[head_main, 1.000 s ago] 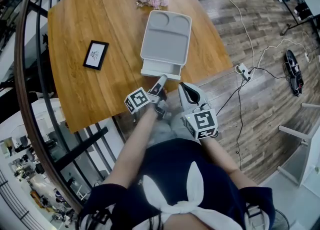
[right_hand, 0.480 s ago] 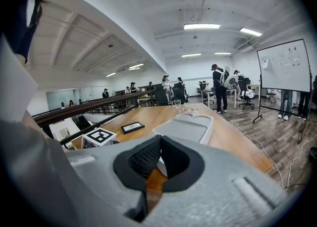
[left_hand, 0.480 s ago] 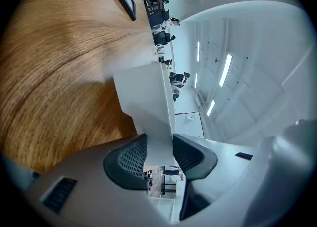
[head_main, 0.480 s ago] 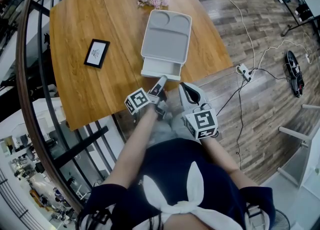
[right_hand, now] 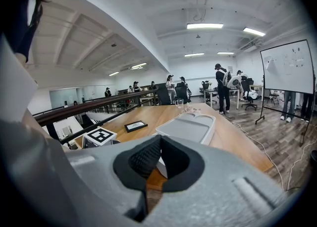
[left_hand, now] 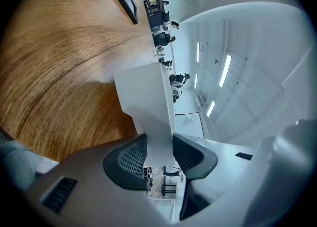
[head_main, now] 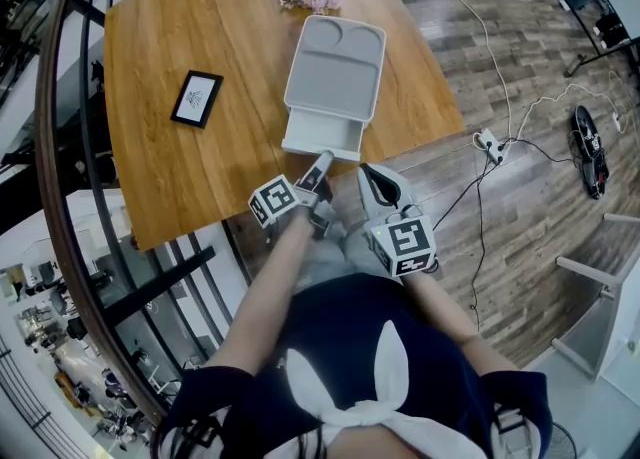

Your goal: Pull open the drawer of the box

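1. Smooth grey round-cornered box (head_main: 333,72) sits near the grainy wooden tabletop (head_main: 200,37)'s near edge, white drawer (head_main: 322,137) partly out.
2. Left tongs (head_main: 318,169) clamp the drawer's flat front between ribbed pads (left_hand: 130,159).
3. Right tongs (head_main: 372,179), just right, closed and empty.

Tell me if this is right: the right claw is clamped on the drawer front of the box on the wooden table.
Not quite. It's the left claw that is clamped on the drawer front of the box on the wooden table; the left gripper view shows its pads pressing on it. The right claw is shut on nothing.
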Available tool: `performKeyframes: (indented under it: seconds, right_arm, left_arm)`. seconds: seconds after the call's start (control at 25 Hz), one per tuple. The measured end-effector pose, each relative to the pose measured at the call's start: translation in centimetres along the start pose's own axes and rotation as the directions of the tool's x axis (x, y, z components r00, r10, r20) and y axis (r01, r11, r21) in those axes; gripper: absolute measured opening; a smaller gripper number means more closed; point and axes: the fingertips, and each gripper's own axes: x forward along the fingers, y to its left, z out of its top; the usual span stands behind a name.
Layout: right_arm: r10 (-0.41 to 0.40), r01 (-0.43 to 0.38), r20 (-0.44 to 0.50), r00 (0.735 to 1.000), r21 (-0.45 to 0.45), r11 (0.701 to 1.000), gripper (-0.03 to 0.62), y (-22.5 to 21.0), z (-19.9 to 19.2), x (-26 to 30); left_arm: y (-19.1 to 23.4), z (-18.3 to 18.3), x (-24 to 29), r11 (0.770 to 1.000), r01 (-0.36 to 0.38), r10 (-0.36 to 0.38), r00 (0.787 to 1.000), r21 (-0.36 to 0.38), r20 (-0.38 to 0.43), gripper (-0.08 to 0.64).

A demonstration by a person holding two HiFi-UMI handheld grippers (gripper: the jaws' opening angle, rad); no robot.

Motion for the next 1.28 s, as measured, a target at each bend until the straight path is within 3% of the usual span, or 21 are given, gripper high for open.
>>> performKeyframes:
  seconds: [1.28]
  right_arm:
    - [0.054,-0.054,-0.001,0.999,-0.023,0.998,-0.003,1.0,-0.2,-2.9]
  left_arm:
    - [0.1,-2.2,-3.1,1.0,-0.009,0.009,0.999,-0.006,0.041,0.175]
